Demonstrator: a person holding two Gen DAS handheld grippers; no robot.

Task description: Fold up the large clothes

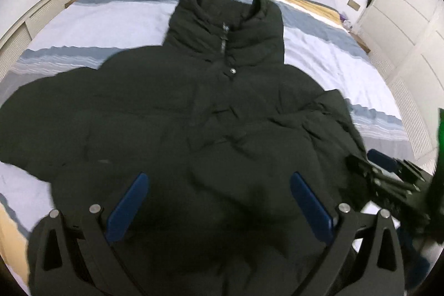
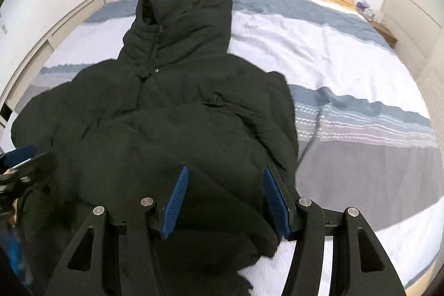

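While the black puffer jacket (image 1: 211,113) lies front-up across the striped bed (image 1: 333,65), the left gripper (image 1: 219,207) hovers at its hem, jaws wide and empty; at three o'clock the right gripper (image 2: 226,199), half-open and empty, risks pinching only the slippery top layer.

My jacket (image 1: 194,115) hem runs under my left gripper (image 1: 219,201) and off the bottom edge. My right gripper (image 1: 388,176) is motion-blurred at the left view's right edge, its jaw gap unreadable there. The jacket's left sleeve end is cut off. Nightstand clutter (image 2: 366,8) is too small to identify.
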